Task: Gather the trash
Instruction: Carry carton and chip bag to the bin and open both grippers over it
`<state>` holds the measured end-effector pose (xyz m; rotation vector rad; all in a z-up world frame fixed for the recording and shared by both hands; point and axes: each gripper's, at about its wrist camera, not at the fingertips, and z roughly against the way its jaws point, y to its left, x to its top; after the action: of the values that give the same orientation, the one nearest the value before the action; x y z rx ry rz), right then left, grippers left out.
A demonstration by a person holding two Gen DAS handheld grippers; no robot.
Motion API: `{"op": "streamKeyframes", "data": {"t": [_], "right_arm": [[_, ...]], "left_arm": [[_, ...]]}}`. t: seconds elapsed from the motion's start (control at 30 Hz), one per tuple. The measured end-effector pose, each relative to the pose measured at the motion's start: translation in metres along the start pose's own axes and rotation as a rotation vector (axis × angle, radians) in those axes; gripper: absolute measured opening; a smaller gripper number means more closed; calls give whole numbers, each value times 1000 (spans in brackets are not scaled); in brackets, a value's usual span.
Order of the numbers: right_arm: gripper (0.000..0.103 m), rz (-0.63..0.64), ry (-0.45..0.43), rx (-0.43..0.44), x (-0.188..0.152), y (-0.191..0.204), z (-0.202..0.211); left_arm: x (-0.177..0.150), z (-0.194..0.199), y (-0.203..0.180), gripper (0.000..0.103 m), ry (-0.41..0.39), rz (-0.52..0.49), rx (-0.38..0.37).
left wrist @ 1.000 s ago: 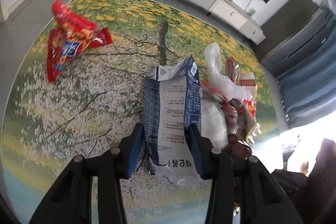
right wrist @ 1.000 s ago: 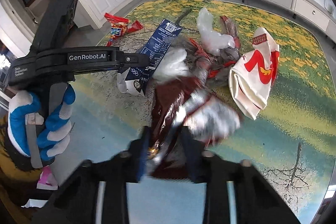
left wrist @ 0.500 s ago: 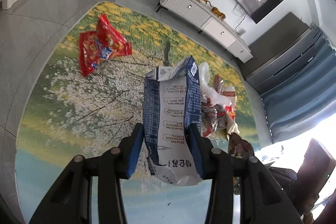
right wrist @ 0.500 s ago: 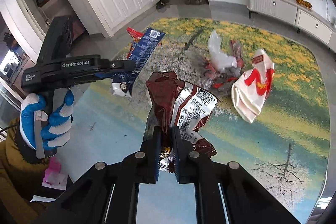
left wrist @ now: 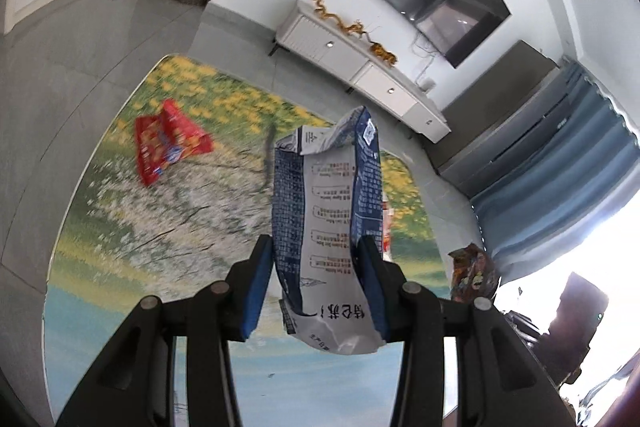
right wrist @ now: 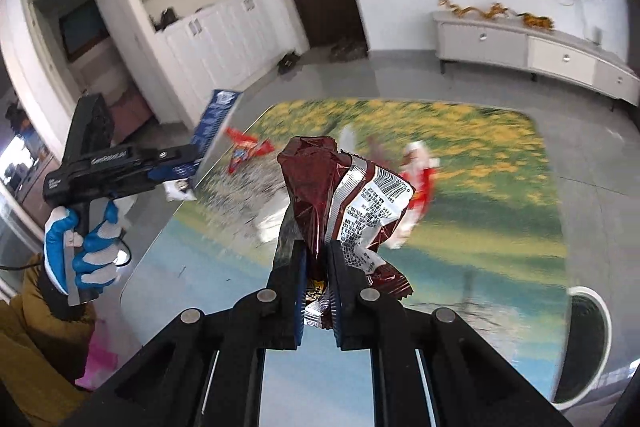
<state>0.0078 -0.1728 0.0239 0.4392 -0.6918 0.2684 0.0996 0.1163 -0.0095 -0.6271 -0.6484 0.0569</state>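
Note:
My left gripper (left wrist: 316, 247) is shut on a blue and white snack bag (left wrist: 328, 211) and holds it well above the rug. My right gripper (right wrist: 317, 255) is shut on a crumpled dark red wrapper (right wrist: 336, 203), also lifted off the floor. The left gripper with its blue bag (right wrist: 214, 125) shows at the left of the right wrist view. A red snack packet (left wrist: 164, 143) lies on the rug at the far left; it also shows in the right wrist view (right wrist: 246, 151). A red and white bag (right wrist: 418, 183) and blurred clear plastic lie on the rug behind the dark red wrapper.
A flower-patterned rug (right wrist: 480, 187) covers the grey floor. A white TV cabinet (left wrist: 360, 71) stands by the far wall. Blue curtains (left wrist: 560, 163) hang at the right. A white round bin rim (right wrist: 592, 343) shows at the lower right. White cupboards (right wrist: 208, 39) stand at the left.
Both grippers have risen and tilted up with their bags; the rug and trash pile look farther away and lower in both views.

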Motion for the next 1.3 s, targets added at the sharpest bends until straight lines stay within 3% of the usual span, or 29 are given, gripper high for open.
{"op": "streamKeyframes", "data": {"t": [0.23, 0.53, 0.73, 0.9, 1.2, 1.3], "right_arm": [[10, -126, -96, -121, -16, -75, 63], [10, -277, -149, -249, -62, -177, 115], [10, -409, -165, -264, -98, -249, 120], [11, -531, -148, -256, -133, -306, 110], [13, -634, -72, -284, -158, -374, 81], [24, -648, -43, -301, -163, -388, 70]], "left_arm": [[-10, -27, -74, 41, 63, -121, -59], [-39, -124, -200, 41, 220, -284, -137], [-72, -213, -287, 41, 355, -364, -169], [-109, -286, -338, 41, 466, -400, -153], [-148, -379, -376, 42, 553, -413, -105], [-156, -406, -378, 42, 574, -400, -105]]}}
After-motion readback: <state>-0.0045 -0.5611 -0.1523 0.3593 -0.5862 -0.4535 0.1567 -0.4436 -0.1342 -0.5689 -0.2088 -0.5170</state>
